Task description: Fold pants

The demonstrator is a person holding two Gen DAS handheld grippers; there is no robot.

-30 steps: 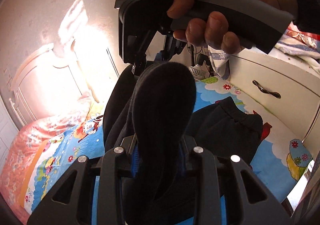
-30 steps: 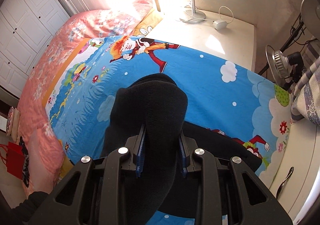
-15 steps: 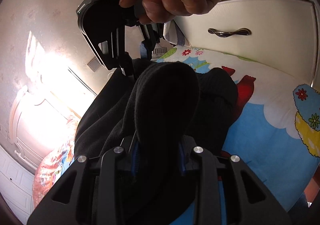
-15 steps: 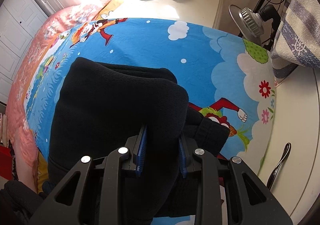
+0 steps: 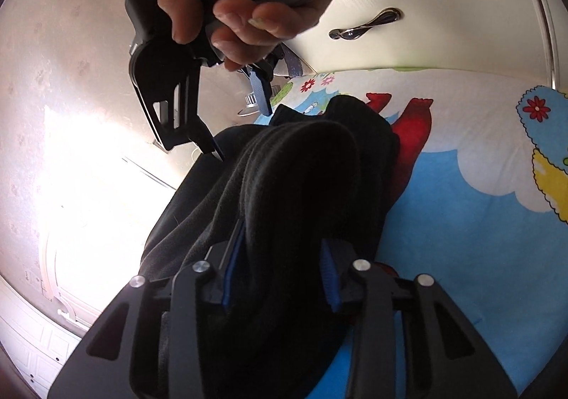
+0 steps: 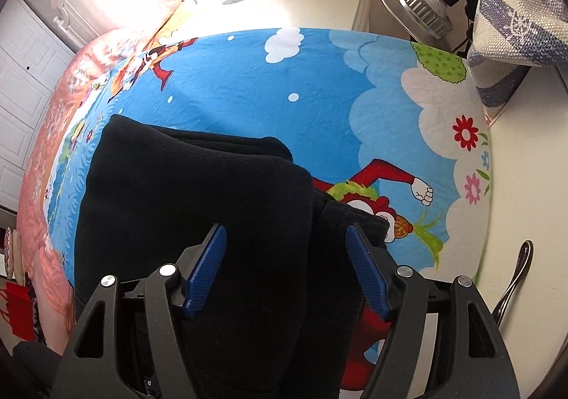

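On bed (image 6: pixel 248 79): pants (image 6: pixel 198 207), R tool (image 6: pixel 284 239) apart.

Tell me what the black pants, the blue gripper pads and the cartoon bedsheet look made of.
The black pants look like thick matte knit or fleece: fine ribbing, soft rounded folds. The blue pads on the right gripper seem to be ridged rubber or plastic, judging by grooved faces and a dull sheen. The cartoon-printed blue bedsheet looks like thin woven cotton, matte with fine creases, though the fibre is uncertain.

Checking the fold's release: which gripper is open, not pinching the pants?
The right gripper: its jaws stand wide apart over the black pants; the left gripper pinches a fold.
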